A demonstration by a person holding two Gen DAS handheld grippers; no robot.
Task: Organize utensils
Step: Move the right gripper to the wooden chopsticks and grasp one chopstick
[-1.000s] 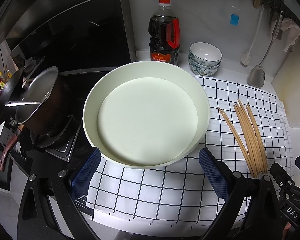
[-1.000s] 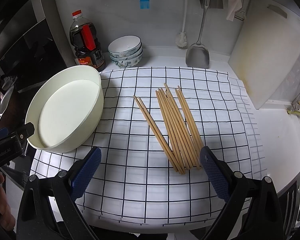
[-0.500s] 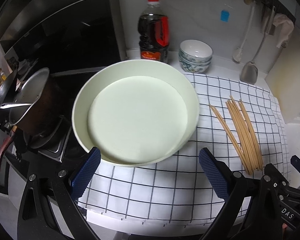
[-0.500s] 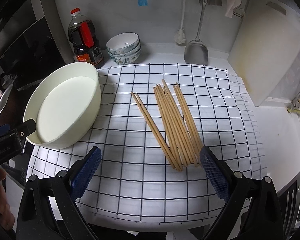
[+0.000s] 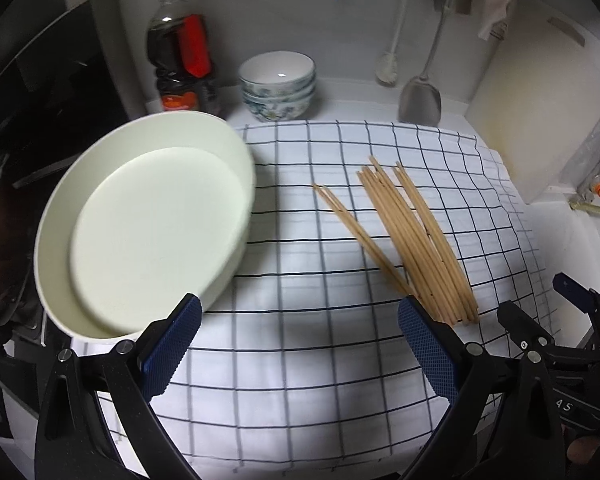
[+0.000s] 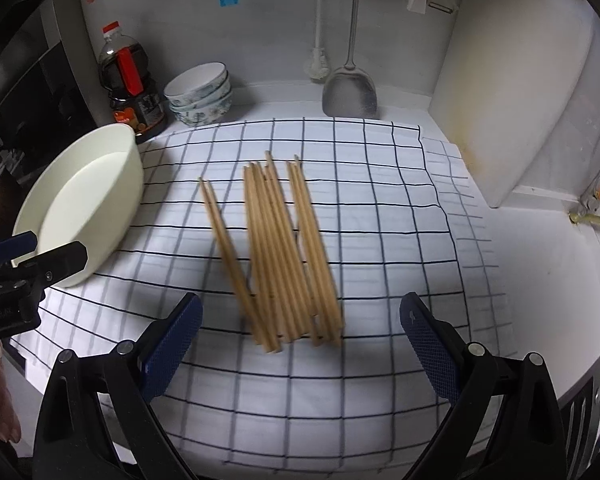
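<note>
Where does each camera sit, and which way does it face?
Left wrist: on the left gripper, looking forward and down at the cloth, between basin and chopsticks; its own open jaws show, and the right gripper at the right edge.
Right wrist: on the right gripper, facing the chopsticks; its open jaws show, with the left gripper at left.
Both share basin, chopsticks, cloth, bowls, bottle.
</note>
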